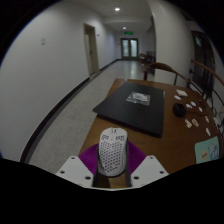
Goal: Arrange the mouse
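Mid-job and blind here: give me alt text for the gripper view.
A white perforated mouse is held between the gripper fingers, both pads pressing its sides, above the near end of a wooden table. Beyond it lies a black mat with a small flat object on it; a corridor stretches behind.

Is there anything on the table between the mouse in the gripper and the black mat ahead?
Nothing visible blocks it. The white mouse sits between the gripper fingers, which press on its sides. Ahead lies bare wooden table, then the black mat, which bears only a small item at its far part.
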`<state>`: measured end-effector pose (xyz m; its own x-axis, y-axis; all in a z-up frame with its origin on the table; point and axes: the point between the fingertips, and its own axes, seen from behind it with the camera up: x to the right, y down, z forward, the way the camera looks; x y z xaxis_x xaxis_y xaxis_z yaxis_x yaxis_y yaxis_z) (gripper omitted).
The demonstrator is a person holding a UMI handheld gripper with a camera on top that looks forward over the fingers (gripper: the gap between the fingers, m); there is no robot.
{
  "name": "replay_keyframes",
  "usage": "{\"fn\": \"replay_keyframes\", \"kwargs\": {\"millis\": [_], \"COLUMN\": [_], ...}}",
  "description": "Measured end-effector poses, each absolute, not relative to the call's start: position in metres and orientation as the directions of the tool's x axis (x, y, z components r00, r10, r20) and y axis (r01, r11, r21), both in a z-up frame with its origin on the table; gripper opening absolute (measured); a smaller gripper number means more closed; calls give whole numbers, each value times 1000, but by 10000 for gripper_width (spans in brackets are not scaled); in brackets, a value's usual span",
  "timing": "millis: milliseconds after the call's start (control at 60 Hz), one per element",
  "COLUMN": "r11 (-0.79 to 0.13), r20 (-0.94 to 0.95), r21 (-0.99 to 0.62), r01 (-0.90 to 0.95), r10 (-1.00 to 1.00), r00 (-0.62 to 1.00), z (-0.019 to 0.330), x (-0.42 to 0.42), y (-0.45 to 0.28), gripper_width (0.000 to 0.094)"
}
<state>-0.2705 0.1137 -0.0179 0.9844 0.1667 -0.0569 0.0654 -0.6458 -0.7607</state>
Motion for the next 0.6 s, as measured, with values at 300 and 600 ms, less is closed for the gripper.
{"fn": "replay_keyframes", "kwargs": {"millis": [300, 600], "r11": [-281, -557], "r20": [34, 11], "r21": [-952, -830], "r01": [119, -14], "r10": [289, -42], "r00": [957, 999], "z": [174, 46], "x": [-166, 90], "y": [51, 6], "gripper_width": [341, 339]}}
